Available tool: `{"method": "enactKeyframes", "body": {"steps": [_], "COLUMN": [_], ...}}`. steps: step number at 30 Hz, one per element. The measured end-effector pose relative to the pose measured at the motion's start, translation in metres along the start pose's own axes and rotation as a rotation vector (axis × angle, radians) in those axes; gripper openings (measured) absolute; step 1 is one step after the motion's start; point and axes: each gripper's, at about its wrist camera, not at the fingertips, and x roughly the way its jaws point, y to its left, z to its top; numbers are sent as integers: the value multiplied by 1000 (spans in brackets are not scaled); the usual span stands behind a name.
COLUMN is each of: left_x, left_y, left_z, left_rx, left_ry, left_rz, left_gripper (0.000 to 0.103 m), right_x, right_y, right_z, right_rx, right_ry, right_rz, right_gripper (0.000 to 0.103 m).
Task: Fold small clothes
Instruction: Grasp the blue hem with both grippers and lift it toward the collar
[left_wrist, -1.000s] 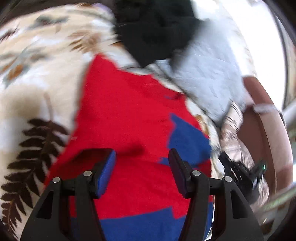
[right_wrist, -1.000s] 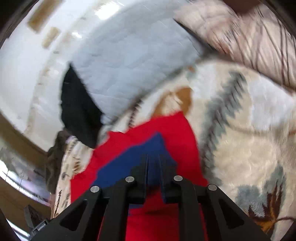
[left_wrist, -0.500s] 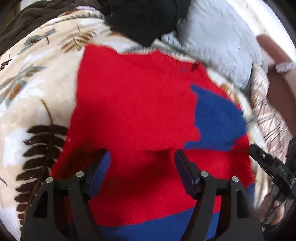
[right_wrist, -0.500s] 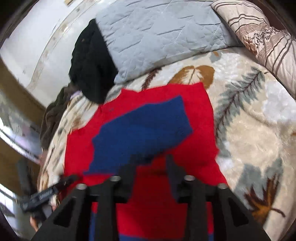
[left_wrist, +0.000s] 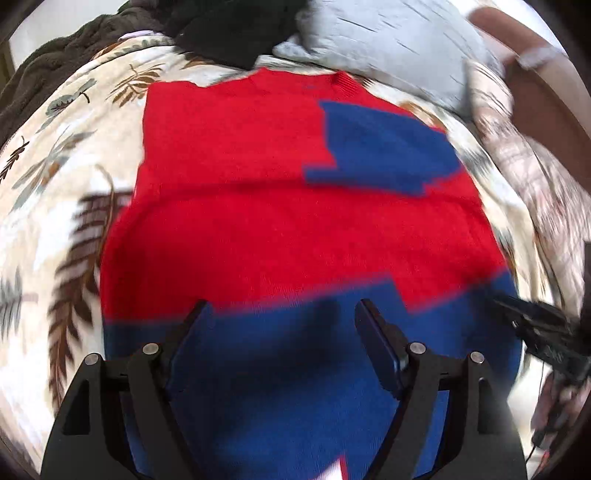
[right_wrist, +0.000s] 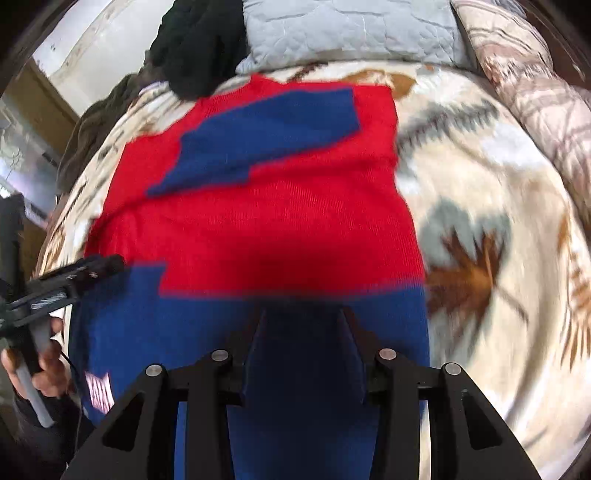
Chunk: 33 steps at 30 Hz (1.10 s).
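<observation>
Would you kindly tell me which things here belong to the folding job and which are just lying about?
Part of the job:
- red and blue sweater, spread flat on the leaf-print blanket
- left gripper, jaws opening, nothing pinched
- right gripper, jaws closing slightly, nothing pinched

Just lying about:
- grey quilted pillow
- black garment
- patterned pillow

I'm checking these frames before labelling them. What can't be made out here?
- Sweater's near hem: both wrist views, cut off by the bottom edge and hidden behind the gripper bodies.
- Small label on the blue band: right wrist view, too blurred to read.
- Whether the left gripper or right gripper touches the cloth: motion blur and shadow hide it.
</observation>
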Motion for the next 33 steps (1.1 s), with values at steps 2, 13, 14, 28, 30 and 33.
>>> {"method": "enactKeyframes", "body": {"steps": [2, 13, 14, 28, 30, 33], "left_x": [0, -38, -47, -57, -50, -36], "left_y": [-6, 8, 18, 75, 73, 69], "left_z": [-24, -65, -67, -142, -145, -152], "left_rx": [29, 38, 15, -170, -179, -221], "left_ry": [39, 62, 56, 188, 220, 250], "left_rz": [7, 66, 70, -101, -127, -148], "left_gripper": [79, 80, 80, 80, 80, 81], "right_x": [-2, -36, -45, -58, -51, -42], "right_y": [-4, -13, -18, -78, -71, -63], "right_z": [-18, -45, -51, -128, -133, -137], "right_rx": [-11, 32, 38, 162, 131, 91], "right_ry": [-5, -59, -70, -9, 22, 50], "right_rz": [4, 30, 32, 180, 187, 185], "right_gripper": [41, 42, 42, 53, 55, 59]}}
